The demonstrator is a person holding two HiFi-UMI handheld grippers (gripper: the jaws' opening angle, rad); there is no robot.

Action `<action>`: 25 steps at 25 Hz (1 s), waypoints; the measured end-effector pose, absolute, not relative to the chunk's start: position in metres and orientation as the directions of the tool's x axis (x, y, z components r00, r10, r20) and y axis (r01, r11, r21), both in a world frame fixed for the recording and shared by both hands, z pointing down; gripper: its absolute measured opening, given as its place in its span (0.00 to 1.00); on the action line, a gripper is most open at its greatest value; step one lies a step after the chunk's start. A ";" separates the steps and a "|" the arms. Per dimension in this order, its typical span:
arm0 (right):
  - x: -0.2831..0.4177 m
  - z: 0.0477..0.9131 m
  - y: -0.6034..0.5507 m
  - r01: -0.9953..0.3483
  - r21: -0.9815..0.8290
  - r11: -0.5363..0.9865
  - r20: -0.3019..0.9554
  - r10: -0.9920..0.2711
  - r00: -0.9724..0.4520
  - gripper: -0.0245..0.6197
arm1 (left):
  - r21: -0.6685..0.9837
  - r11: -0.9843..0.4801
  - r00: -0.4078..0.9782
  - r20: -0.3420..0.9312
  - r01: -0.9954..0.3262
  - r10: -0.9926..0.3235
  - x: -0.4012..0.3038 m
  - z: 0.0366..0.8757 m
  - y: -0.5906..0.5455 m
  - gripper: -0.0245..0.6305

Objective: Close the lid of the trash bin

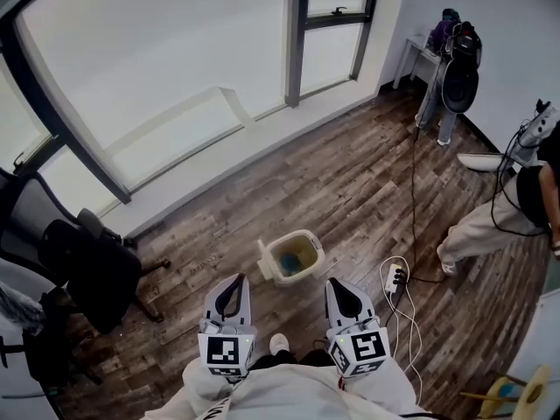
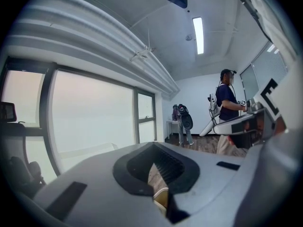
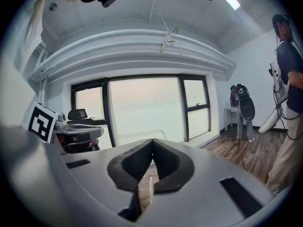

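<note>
Overhead, the trash bin (image 1: 294,257) sat at 12 o'clock, its lid (image 1: 264,260) apparently open. Left gripper (image 1: 236,285) at 7 o'clock and right gripper (image 1: 337,289) at 5 o'clock had jaws pressed together, empty.

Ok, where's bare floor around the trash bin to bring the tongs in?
Bare floor lies beyond the trash bin toward the window, and between it and the left tongs and right tongs. Left of the lid is free up to the office chair. Right is crowded: power strip and cables.

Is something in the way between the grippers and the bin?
No. Only bare floor lies between the left gripper, the right gripper and the bin. A power strip sits off to the right.
</note>
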State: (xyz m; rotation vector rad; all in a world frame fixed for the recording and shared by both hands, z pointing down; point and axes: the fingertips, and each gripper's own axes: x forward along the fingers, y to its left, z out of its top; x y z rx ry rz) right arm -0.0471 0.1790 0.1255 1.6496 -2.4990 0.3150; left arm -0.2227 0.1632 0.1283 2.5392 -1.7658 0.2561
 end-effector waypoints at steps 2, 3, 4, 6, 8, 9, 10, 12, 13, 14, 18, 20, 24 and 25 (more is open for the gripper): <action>-0.046 0.128 0.174 -0.920 -0.105 0.376 0.236 -0.890 -0.391 0.07 | -0.054 -0.355 0.342 0.166 -0.933 -0.925 -0.223 0.132 0.156 0.04; -0.046 0.128 0.172 -0.922 -0.105 0.374 0.242 -0.889 -0.388 0.07 | -0.049 -0.357 0.345 0.171 -0.933 -0.923 -0.223 0.134 0.153 0.04; -0.045 0.129 0.169 -0.923 -0.104 0.371 0.247 -0.889 -0.385 0.07 | -0.043 -0.359 0.347 0.177 -0.932 -0.921 -0.222 0.136 0.151 0.04; -0.043 0.130 0.164 -0.924 -0.105 0.367 0.254 -0.889 -0.382 0.07 | -0.032 -0.363 0.352 0.188 -0.931 -0.917 -0.220 0.141 0.145 0.04; -0.041 0.133 0.157 -0.924 -0.112 0.366 0.262 -0.886 -0.383 0.07 | -0.021 -0.364 0.353 0.199 -0.931 -0.914 -0.218 0.144 0.138 0.04; -0.041 0.135 0.153 -0.923 -0.117 0.367 0.266 -0.884 -0.385 0.07 | -0.018 -0.363 0.352 0.203 -0.932 -0.914 -0.217 0.144 0.134 0.04; -0.040 0.137 0.148 -0.921 -0.123 0.369 0.271 -0.880 -0.389 0.07 | -0.017 -0.361 0.350 0.206 -0.932 -0.914 -0.215 0.144 0.130 0.04; -0.036 0.141 0.139 -0.916 -0.133 0.379 0.279 -0.872 -0.401 0.07 | -0.020 -0.354 0.343 0.210 -0.935 -0.916 -0.211 0.144 0.123 0.04; -0.034 0.143 0.133 -0.912 -0.138 0.386 0.281 -0.868 -0.409 0.07 | -0.025 -0.349 0.336 0.214 -0.937 -0.917 -0.209 0.146 0.119 0.04; -0.032 0.146 0.127 -0.908 -0.141 0.394 0.282 -0.863 -0.418 0.07 | -0.029 -0.342 0.327 0.221 -0.939 -0.919 -0.207 0.149 0.114 0.04; -0.019 0.153 0.097 -0.890 -0.144 0.432 0.291 -0.842 -0.455 0.07 | -0.022 -0.307 0.291 0.258 -0.951 -0.921 -0.193 0.162 0.093 0.04; -0.011 0.158 0.081 -0.878 -0.152 0.454 0.298 -0.826 -0.479 0.07 | -0.020 -0.285 0.269 0.276 -0.958 -0.923 -0.185 0.170 0.084 0.04; 0.008 0.176 0.054 -0.851 -0.192 0.490 0.314 -0.790 -0.526 0.07 | -0.012 -0.230 0.215 0.316 -0.973 -0.924 -0.168 0.188 0.067 0.04; 0.011 0.181 0.047 -0.841 -0.199 0.503 0.319 -0.779 -0.540 0.08 | -0.007 -0.215 0.201 0.324 -0.977 -0.924 -0.164 0.192 0.062 0.04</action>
